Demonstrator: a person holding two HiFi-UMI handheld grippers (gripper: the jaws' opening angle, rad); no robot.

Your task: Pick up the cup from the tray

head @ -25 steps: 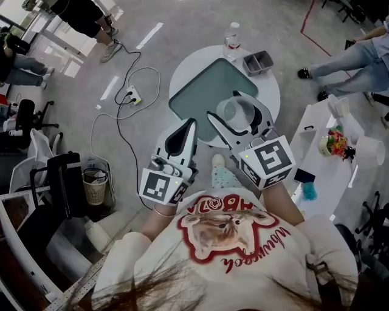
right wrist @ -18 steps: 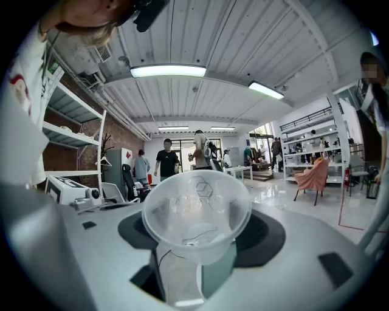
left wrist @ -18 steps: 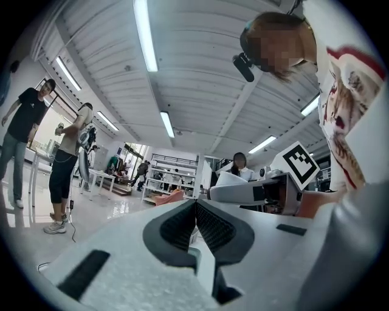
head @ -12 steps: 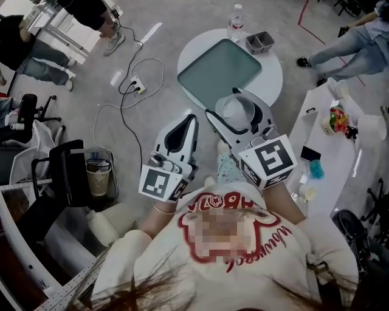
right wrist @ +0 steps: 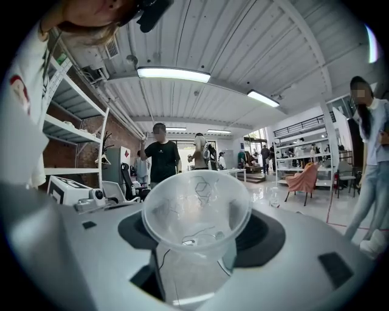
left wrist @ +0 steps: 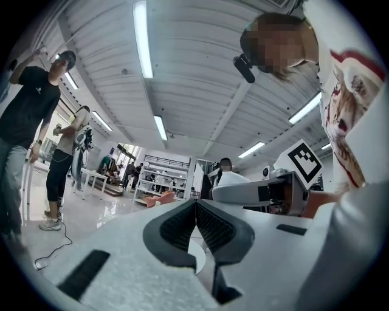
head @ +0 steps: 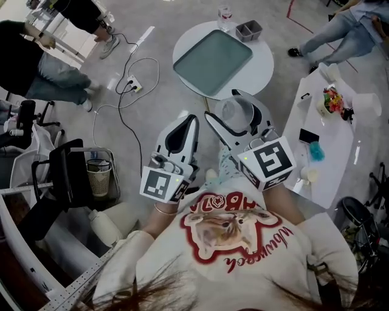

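Up at 12 o'clock in the head view: green tray on the round white table, with a bottle and a grey bin at the table's 12-to-1 edge. The cup is off the tray. It's clear plastic, mouth up, clamped between the pads of the right gripper, in the air at 6 o'clock from the table and well apart from it. The left gripper is at 9 o'clock of the right one, jaws pressed together on nothing. Both point toward 12.
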